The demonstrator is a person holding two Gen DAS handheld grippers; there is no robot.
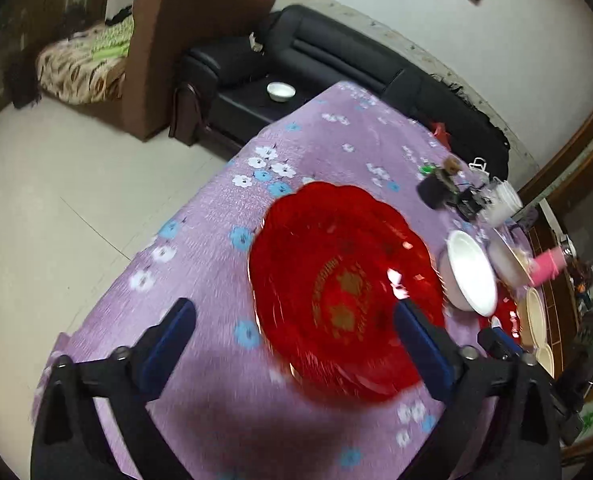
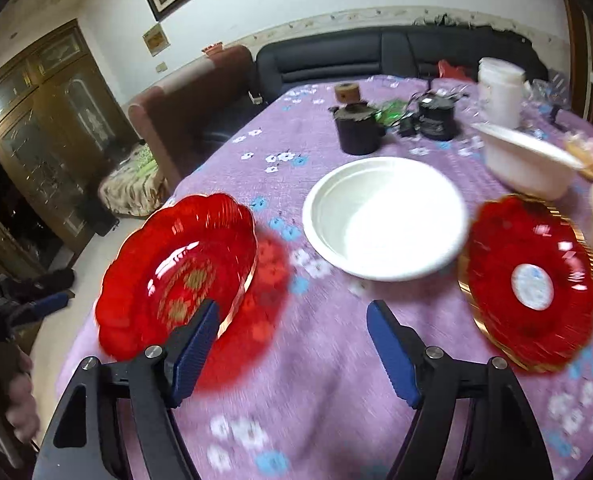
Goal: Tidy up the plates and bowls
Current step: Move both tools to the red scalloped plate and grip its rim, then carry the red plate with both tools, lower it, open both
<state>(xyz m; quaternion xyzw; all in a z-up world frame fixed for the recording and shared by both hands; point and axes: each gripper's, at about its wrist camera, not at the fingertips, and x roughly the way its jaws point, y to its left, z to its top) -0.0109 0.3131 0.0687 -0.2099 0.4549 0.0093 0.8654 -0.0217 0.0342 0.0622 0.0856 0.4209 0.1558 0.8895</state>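
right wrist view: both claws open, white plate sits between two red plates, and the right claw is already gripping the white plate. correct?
Not quite. The right claw is open but grips nothing: in the right wrist view its fingers hang over bare purple tablecloth, short of the white plate. The rest holds: the left claw is open, and the white plate sits between the scalloped red plate and the gold-rimmed red plate.

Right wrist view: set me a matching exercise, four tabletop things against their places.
Things:
1. white plate
2. gold-rimmed red plate
3. red flower plate
4. dark pot

Places:
A. near the table's left edge
B. right of the white plate
C. centre of the table
D. behind the white plate

Pairs: 1-C, 2-B, 3-A, 4-D
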